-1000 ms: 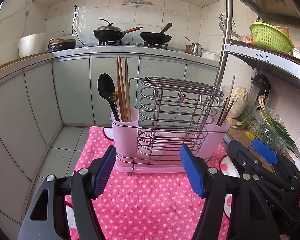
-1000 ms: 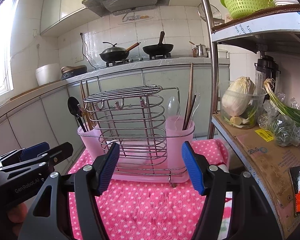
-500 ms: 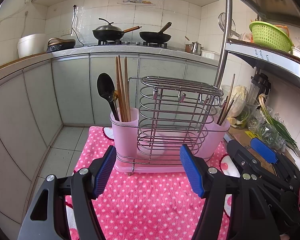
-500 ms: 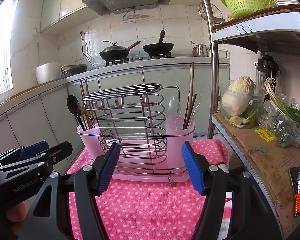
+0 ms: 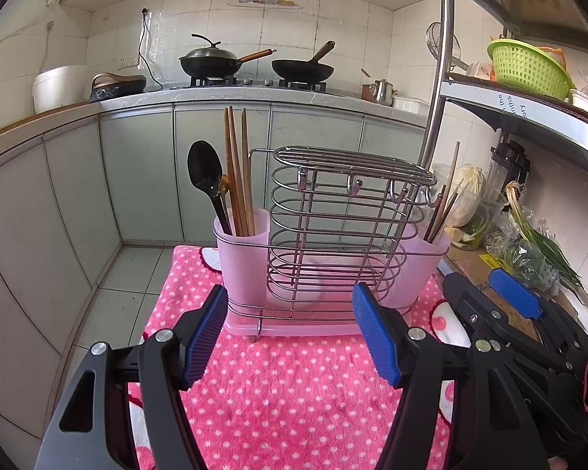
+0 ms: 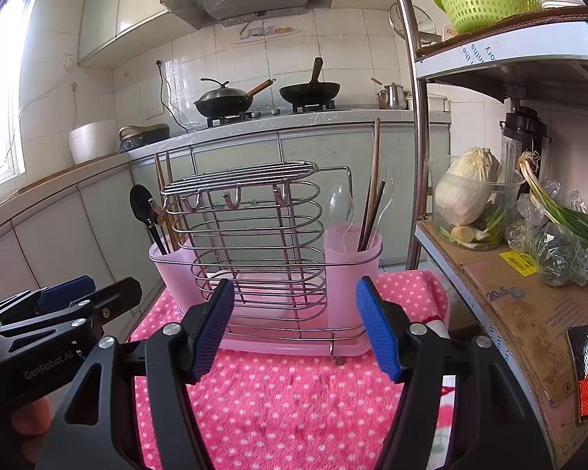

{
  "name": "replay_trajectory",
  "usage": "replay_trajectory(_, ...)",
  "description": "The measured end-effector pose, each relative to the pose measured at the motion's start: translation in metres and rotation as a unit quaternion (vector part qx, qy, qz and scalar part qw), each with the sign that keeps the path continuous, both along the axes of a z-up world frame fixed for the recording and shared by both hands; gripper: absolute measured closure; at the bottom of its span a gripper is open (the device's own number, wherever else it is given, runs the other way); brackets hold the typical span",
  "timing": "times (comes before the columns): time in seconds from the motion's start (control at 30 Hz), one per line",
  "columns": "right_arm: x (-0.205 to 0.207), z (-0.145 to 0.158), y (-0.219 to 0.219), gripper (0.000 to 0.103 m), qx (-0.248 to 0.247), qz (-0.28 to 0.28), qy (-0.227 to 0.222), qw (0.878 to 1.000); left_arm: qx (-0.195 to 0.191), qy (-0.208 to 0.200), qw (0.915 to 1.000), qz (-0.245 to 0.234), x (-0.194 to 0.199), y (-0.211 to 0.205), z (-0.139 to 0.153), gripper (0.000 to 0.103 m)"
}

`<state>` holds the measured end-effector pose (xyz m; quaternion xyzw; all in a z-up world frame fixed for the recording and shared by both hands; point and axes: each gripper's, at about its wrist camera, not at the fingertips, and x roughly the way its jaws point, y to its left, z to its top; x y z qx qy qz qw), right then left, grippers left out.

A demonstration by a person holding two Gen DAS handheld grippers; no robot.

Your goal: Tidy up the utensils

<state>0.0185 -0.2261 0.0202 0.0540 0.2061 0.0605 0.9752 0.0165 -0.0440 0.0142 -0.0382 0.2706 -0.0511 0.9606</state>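
While nothing's really changed since a second ago, both the left hand-held gripper (image 5: 290, 331) and right hand-held gripper (image 6: 294, 327) still hover spread and empty before the utensil rack (image 5: 333, 243).

wrist views, near, sharing utensil rack (image 5: 333, 243)

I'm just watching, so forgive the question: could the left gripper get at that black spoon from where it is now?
Probably yes. The left gripper is open and empty, and the black spoon stands tall out of the near left cup, its bowl clear above the rim. Only the chopsticks beside it crowd the grab.
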Motion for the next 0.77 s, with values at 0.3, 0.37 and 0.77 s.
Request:
replay_trajectory(0.3,0.001,-0.002,-0.001,0.038,-0.001,0.000,0.002,1.000,0.000,0.006,1.0000,0.000,0.003,0.002,-0.002,0.038)
replay_trajectory(0.37,0.002,-0.002,-0.001,0.038,-0.001,0.000,0.002,1.000,0.000,0.006,1.0000,0.000,0.003,0.003,-0.002,0.038)
replay_trajectory(0.77,0.008,-0.011,-0.004,0.038,-0.002,-0.001,0.012,1.000,-0.003,0.020,0.9998,0.001,0.010,0.005,-0.008,0.038)
